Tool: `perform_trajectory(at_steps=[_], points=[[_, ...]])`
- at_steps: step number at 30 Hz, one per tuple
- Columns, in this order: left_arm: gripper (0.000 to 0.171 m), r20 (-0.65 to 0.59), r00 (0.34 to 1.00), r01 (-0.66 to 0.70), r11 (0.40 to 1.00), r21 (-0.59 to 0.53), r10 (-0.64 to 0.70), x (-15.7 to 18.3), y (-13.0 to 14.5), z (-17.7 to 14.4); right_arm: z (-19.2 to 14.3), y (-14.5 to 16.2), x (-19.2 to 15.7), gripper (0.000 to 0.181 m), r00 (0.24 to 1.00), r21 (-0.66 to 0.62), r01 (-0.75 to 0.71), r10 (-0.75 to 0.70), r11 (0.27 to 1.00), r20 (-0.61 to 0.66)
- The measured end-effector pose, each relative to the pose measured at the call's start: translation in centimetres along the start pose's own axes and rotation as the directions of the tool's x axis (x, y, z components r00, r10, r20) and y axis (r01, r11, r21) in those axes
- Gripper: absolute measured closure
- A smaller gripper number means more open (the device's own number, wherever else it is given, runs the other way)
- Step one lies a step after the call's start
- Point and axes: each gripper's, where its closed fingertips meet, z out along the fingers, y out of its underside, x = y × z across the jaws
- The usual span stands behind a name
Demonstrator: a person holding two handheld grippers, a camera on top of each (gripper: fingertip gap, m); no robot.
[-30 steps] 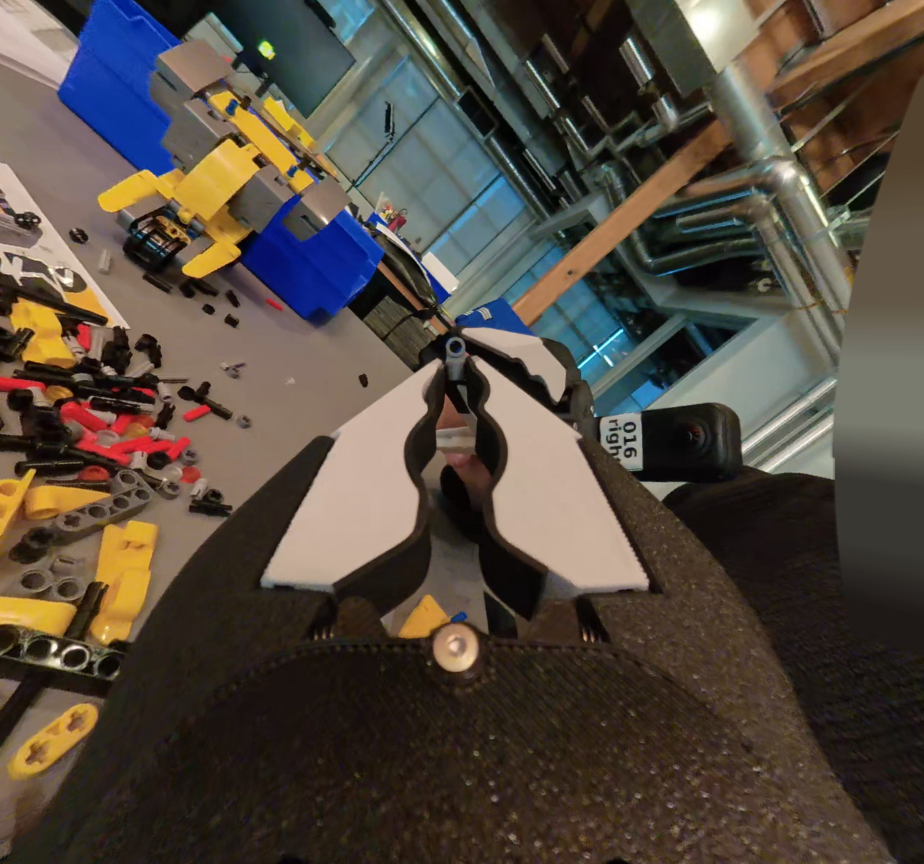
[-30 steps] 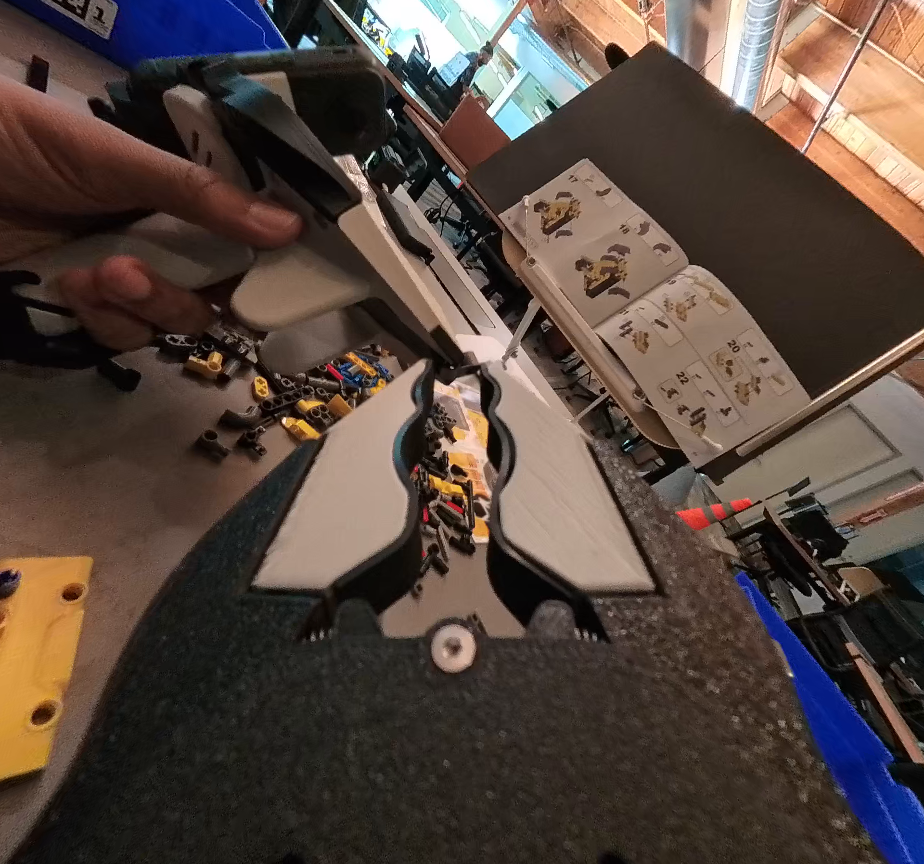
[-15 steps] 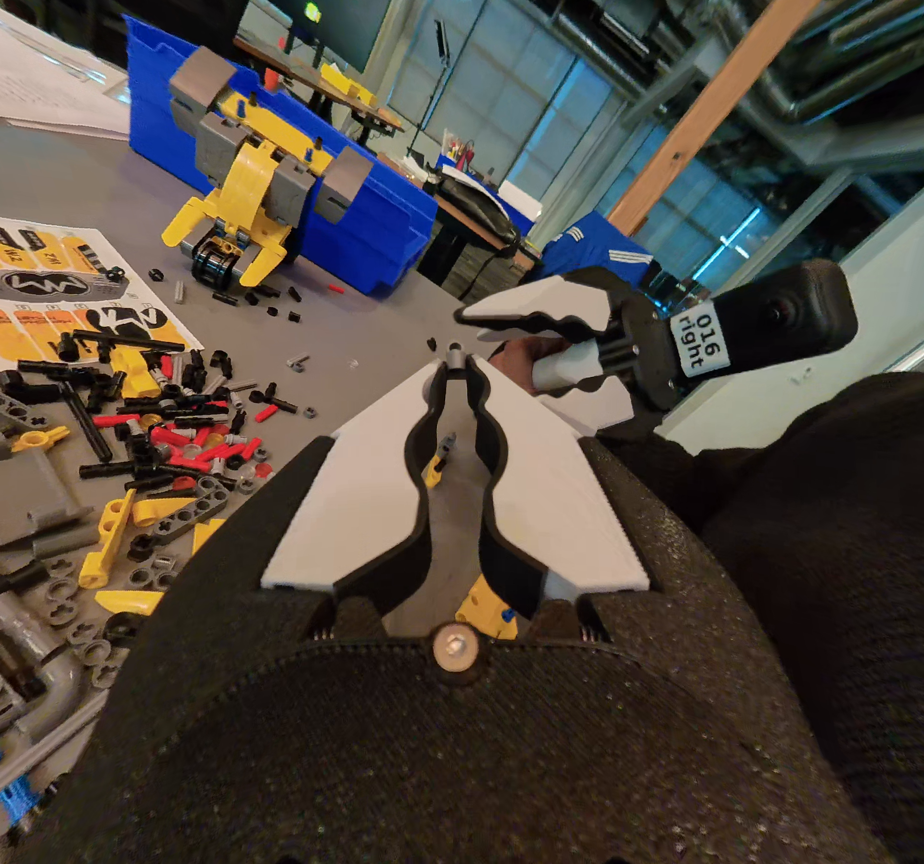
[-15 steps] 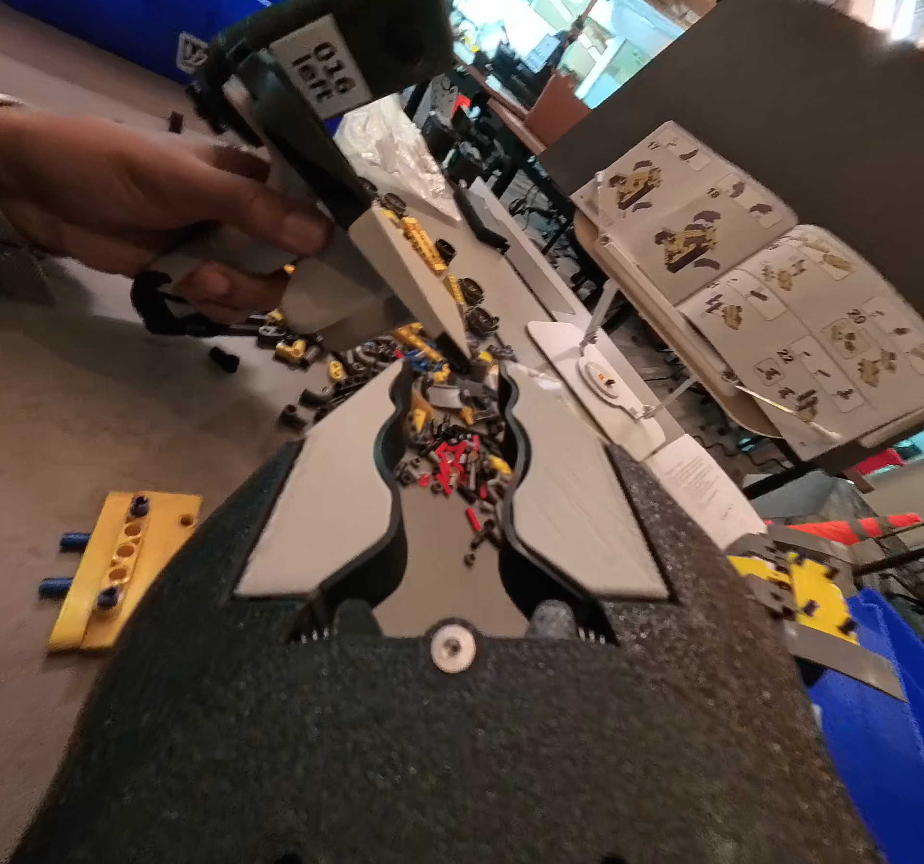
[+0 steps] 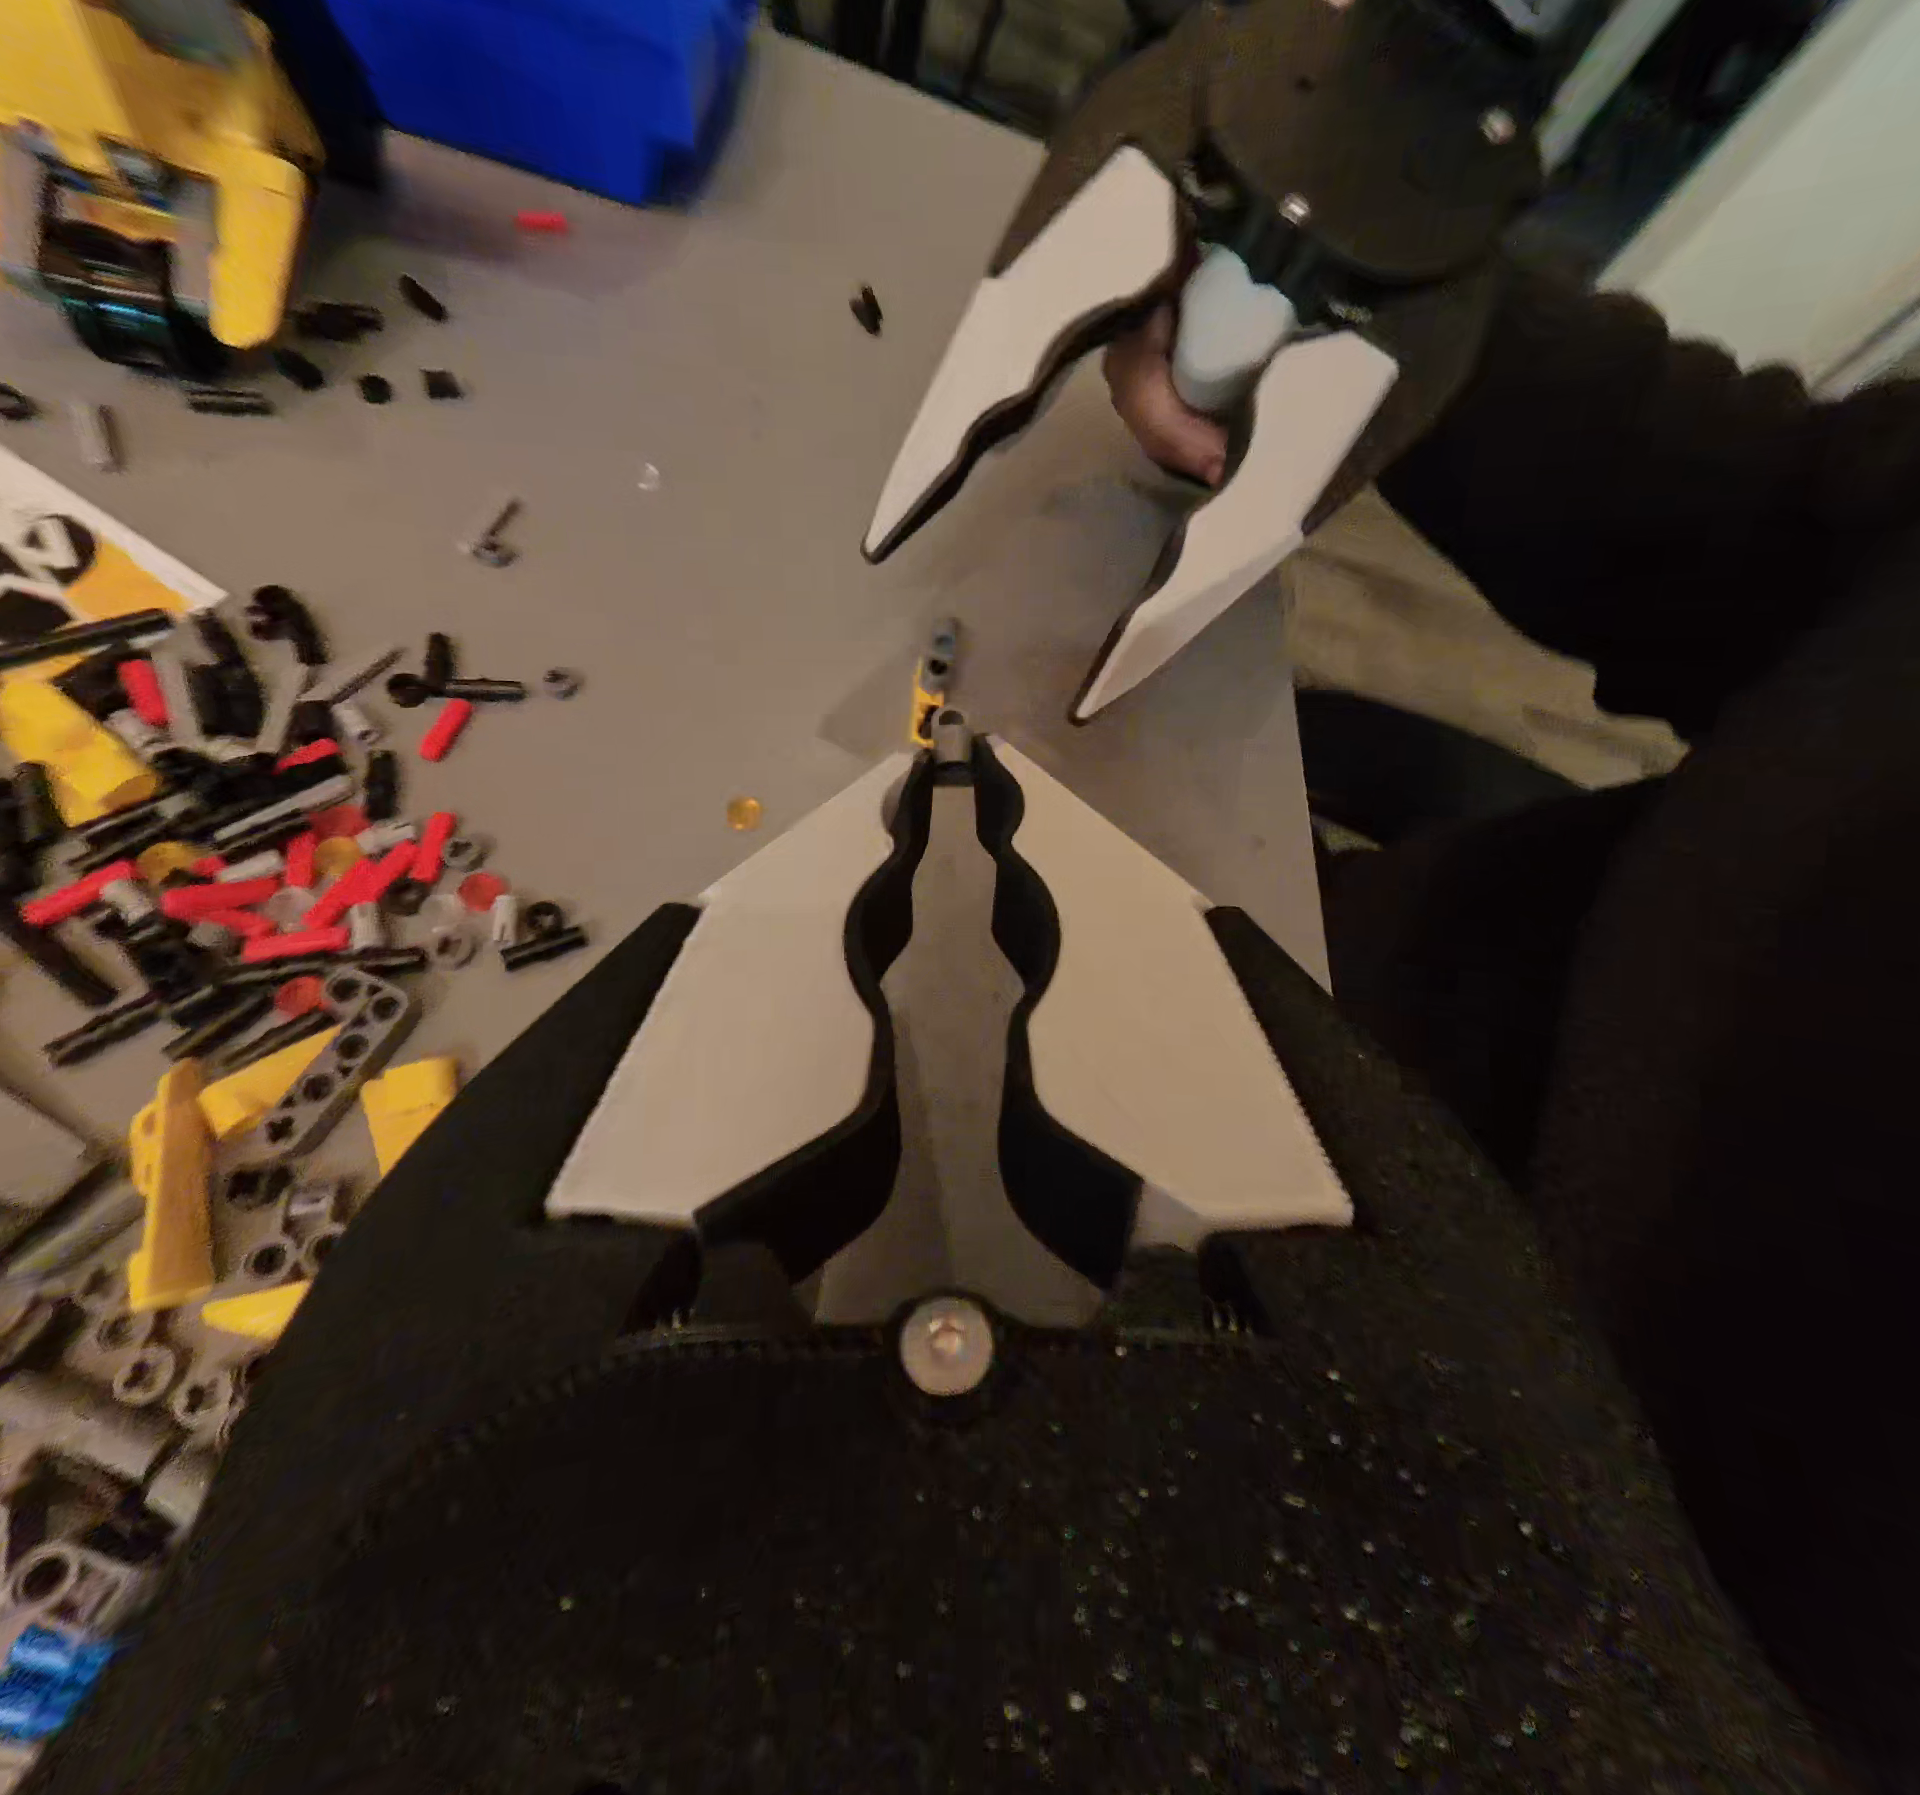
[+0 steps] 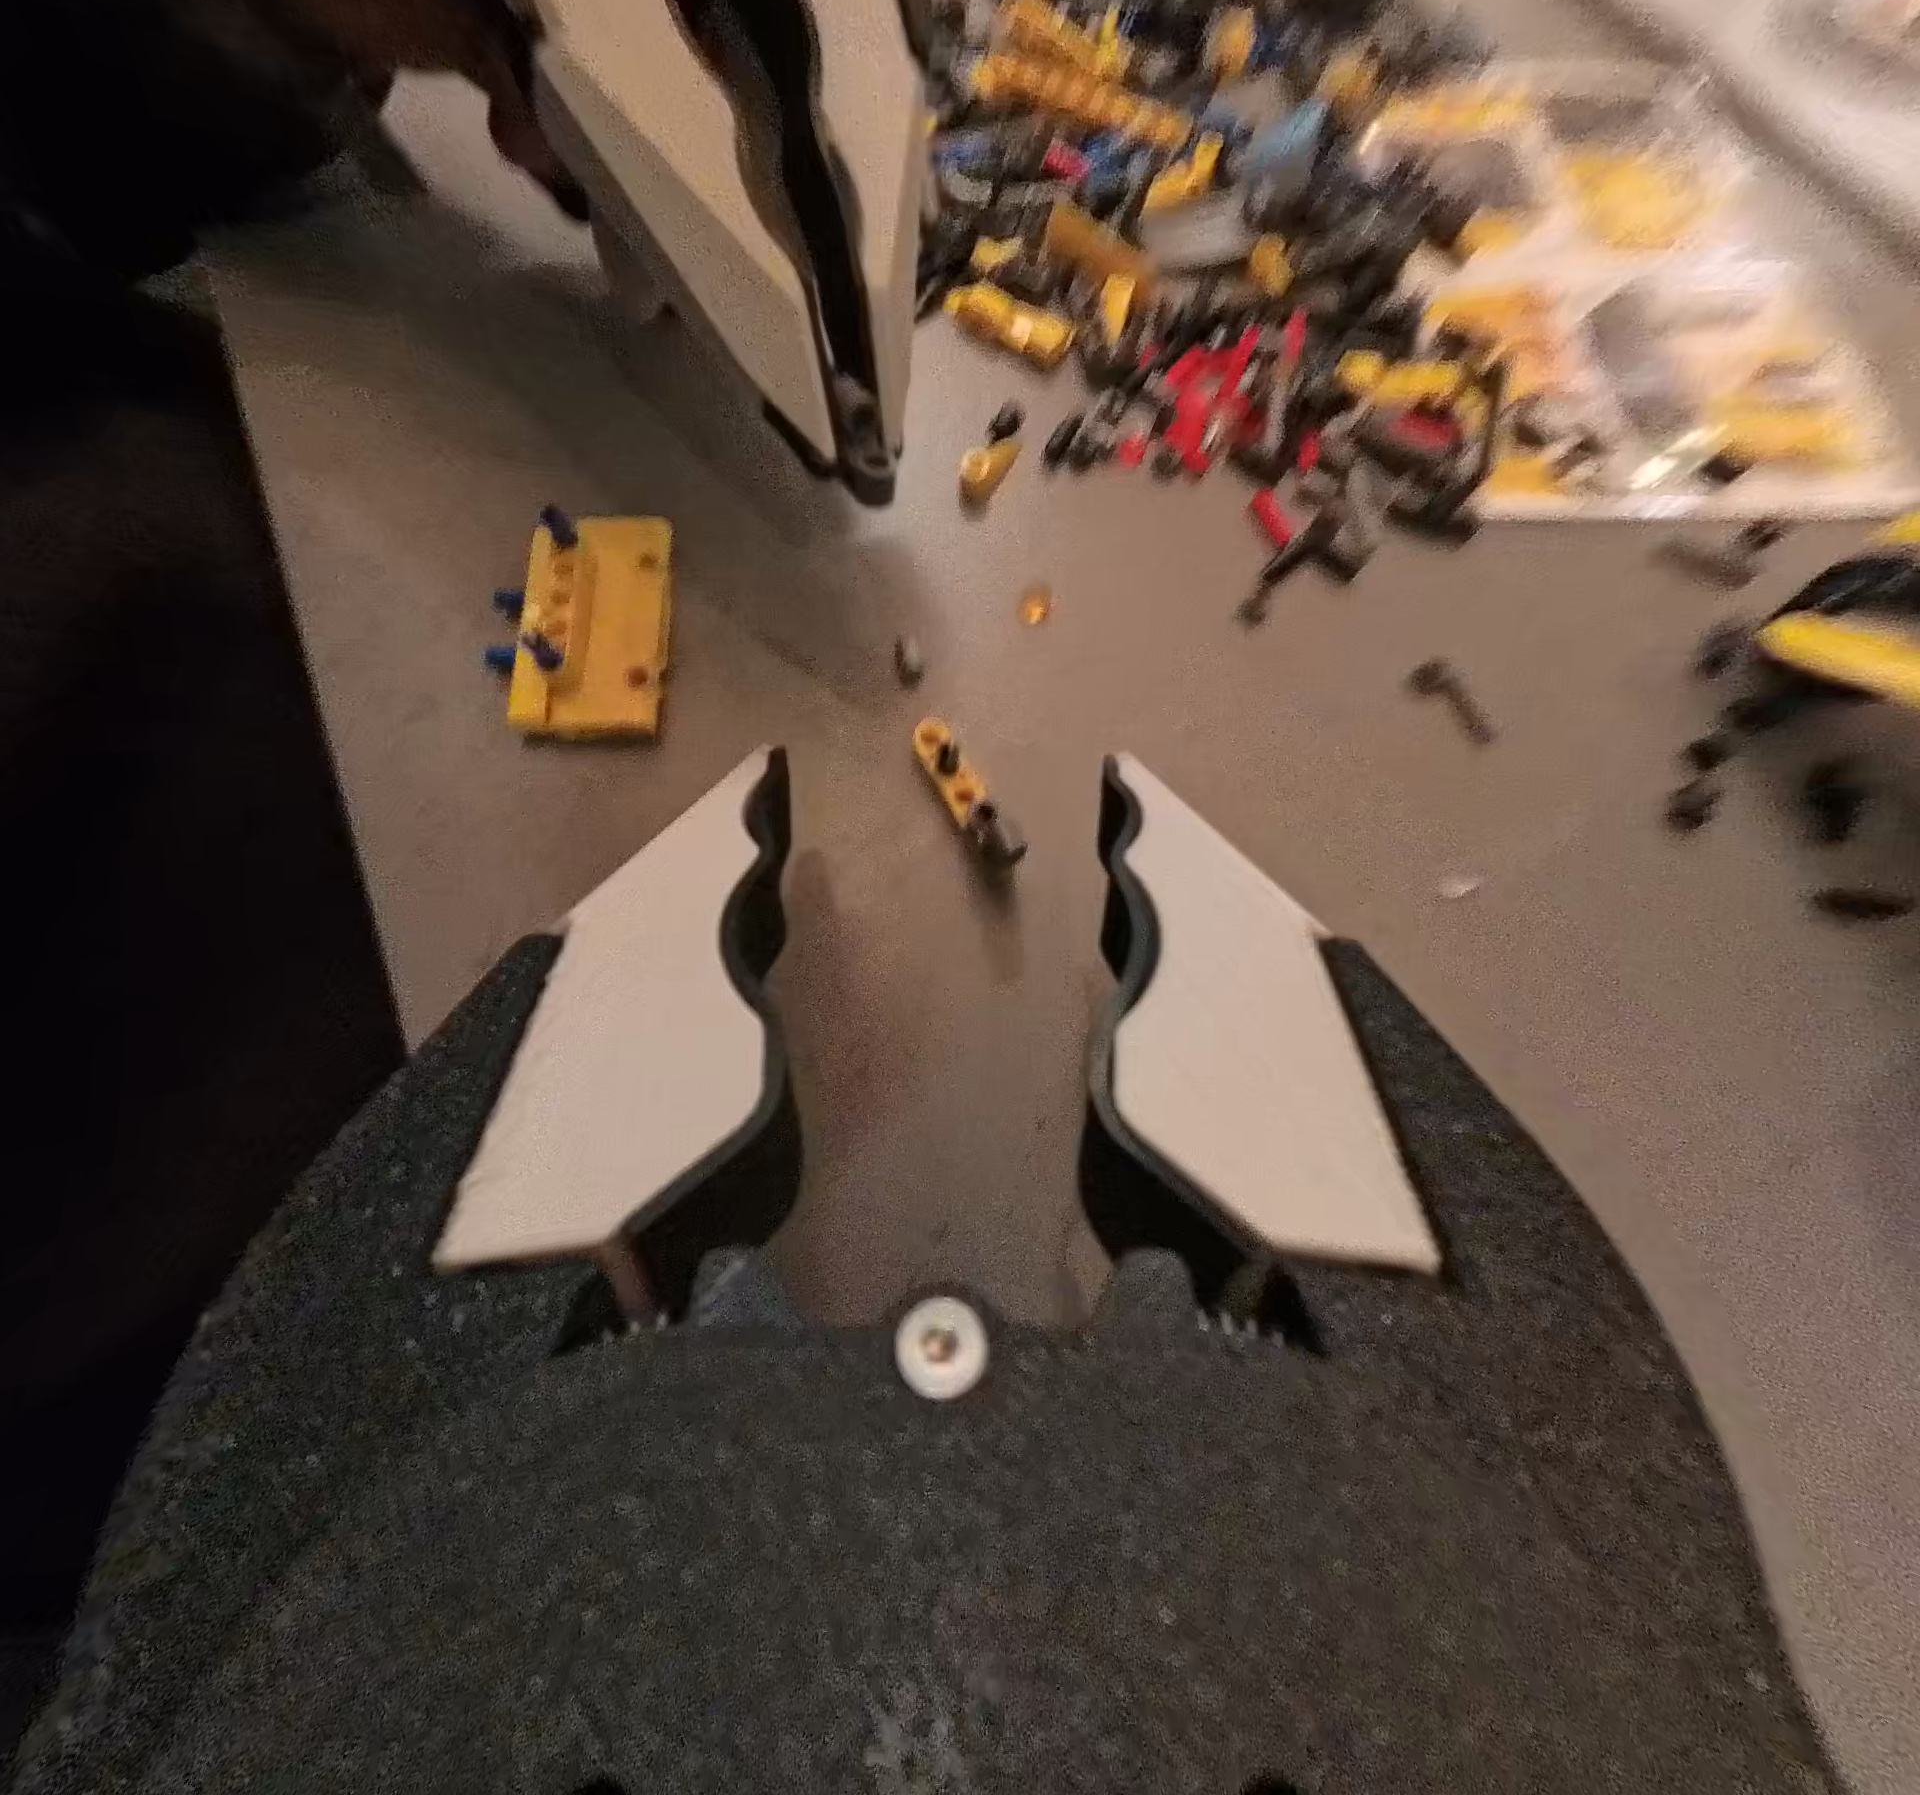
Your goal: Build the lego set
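Left wrist view shows the left claw (image 5: 948, 743) pinched shut on a small grey connector pin (image 5: 948, 729), held low over the grey counter (image 5: 707, 519). Just ahead of it on the counter lies a short yellow beam (image 6: 951, 779) with a dark pin at its near end. The right claw (image 6: 943, 769) is spread wide and empty, the yellow beam lying between its fingertips but apparently below them.

To handle this well, I judge the right claw should come down square across the beam's narrow sides and grip it away from the open holes, so the left claw can bring the pin in straight along a hole's axis without twisting.

Both views are smeared by motion. In the left wrist view the beam is almost wholly hidden behind the pin, so its holes cannot be counted there. The loose heap of black, red and yellow parts (image 5: 239, 872) is too blurred to sort. A yellow plate with blue pins (image 6: 592, 628) lies apart to the left, and a yellow model (image 5: 135, 145) is cut off at the frame edge before a blue bin (image 5: 561, 20).
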Motion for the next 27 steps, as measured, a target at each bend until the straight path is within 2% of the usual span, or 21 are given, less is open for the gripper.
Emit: perform_trajectory(at_steps=[2, 4, 8, 14, 20, 27], points=[[0.165, -0.021, 0.999, -0.032, 0.998, -0.045, 0.031, 0.3, 0.0, 0.7, 0.2, 1.7, 0.0, 0.125, 0.997, -0.051, -0.042, 0.046, 0.998, 0.069], [0.165, -0.038, 0.998, -0.053, 0.996, -0.069, 0.05, 0.4, 0.0, 1.4, 0.8, 2.4, 0.2, 0.135, 0.996, -0.071, -0.002, 0.008, 0.997, 0.085], [0.165, -0.032, 0.995, -0.094, 0.986, -0.137, 0.09, -0.1, 0.8, 2.8, 2.1, 2.6, 0.0, 0.141, 0.986, -0.101, 0.099, -0.084, 0.99, 0.143], [0.165, -0.064, 0.997, -0.05, 0.99, -0.135, 0.042, -0.2, 1.0, 3.4, 2.3, 2.6, 0.0, 0.155, 0.958, -0.087, 0.143, -0.116, 0.986, 0.262], [0.165, -0.071, 0.995, -0.086, 0.976, -0.198, 0.073, -0.3, 1.5, 4.6, 2.6, 2.4, 0.3, 0.174, 0.946, -0.071, 0.205, -0.178, 0.976, 0.272], [0.165, -0.045, 0.994, -0.111, 0.968, -0.223, 0.104, -0.9, 1.8, 4.7, 2.6, 2.4, -0.2, 0.174, 0.933, -0.06, 0.227, -0.199, 0.972, 0.3]])
